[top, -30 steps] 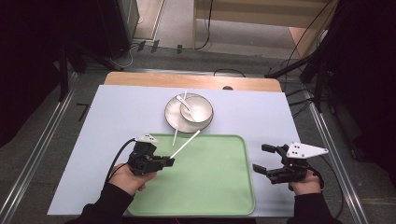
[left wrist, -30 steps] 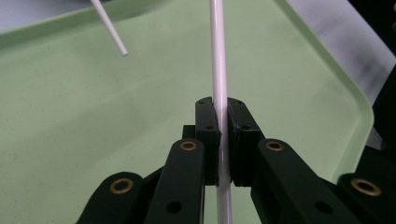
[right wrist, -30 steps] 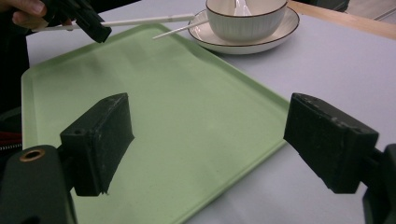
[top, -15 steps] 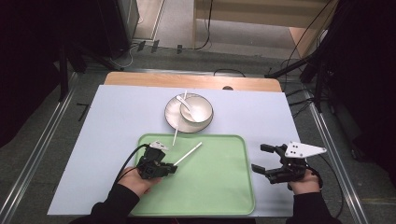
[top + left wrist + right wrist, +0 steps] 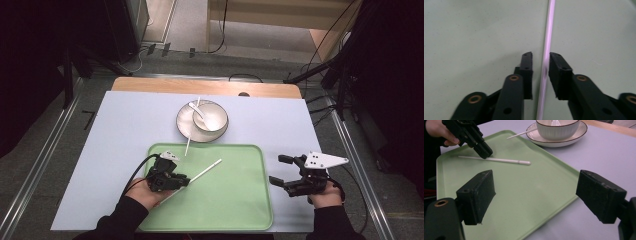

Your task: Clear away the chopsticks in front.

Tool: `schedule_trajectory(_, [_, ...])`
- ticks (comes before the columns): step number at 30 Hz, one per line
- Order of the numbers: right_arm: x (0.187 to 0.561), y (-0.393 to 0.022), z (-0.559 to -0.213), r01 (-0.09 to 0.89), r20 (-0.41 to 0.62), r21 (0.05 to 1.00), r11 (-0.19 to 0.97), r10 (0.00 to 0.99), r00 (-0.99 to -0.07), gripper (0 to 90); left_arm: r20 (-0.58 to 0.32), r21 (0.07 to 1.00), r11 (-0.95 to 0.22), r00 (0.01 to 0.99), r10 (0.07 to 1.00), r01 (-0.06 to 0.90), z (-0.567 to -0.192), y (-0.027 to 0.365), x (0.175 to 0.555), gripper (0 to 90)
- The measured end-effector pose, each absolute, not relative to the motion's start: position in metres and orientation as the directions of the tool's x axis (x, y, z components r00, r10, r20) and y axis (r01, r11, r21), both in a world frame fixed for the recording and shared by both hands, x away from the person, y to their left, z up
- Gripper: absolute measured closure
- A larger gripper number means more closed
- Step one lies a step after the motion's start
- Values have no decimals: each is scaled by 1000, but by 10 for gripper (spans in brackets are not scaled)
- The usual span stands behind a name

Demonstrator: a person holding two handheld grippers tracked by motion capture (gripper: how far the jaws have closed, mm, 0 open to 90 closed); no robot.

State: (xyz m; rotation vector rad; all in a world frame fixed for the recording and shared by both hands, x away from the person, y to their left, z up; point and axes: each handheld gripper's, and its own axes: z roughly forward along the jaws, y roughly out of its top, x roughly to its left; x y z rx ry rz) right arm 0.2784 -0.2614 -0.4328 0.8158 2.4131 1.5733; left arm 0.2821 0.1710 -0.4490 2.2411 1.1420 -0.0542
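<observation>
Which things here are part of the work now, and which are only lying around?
In use:
left gripper
chopstick between its jaws
green tray

Lying about:
second chopstick leaning on plate
bowl with spoon
plate
right gripper, open

Tray (image 5: pixel 235 210): pale green, plain. Table cover (image 5: pixel 125 125): light lavender-grey over a wood-toned tabletop (image 5: pixel 200 86). Bowl (image 5: pixel 557 126) and saucer (image 5: pixel 574 135): white with dark rims; the bowl is vertically ribbed. Chopstick (image 5: pixel 499 160): white. Left gripper (image 5: pixel 186 181) and right gripper (image 5: pixel 280 170): black.
</observation>
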Motion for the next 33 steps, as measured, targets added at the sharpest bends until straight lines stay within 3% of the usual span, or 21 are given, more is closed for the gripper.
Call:
schedule_trajectory(3, [278, -262, -433, 363, 171, 882, 300, 515, -840, 158, -329, 497, -442, 634, 700, 746, -445, 176, 286, 554])
schedule_trajectory(5, [278, -262, -433, 362, 170, 883, 299, 515, -840, 158, -334, 508, -436, 637, 695, 742, -441, 179, 286, 488])
schedule_trajectory(14, [277, -262, -432, 359, 167, 883, 301, 514, -842, 158, -303, 568, -425, 659, 688, 705, -405, 193, 286, 327])
schedule_trajectory(20, [278, -263, -433, 360, 166, 883, 301, 518, -839, 158, -250, 595, -433, 668, 701, 677, -391, 198, 298, 303])
schedule_trajectory(33, [273, -267, -433, 355, 161, 889, 289, 529, -833, 158, -262, 617, -395, 651, 712, 681, -381, 184, 348, 321])
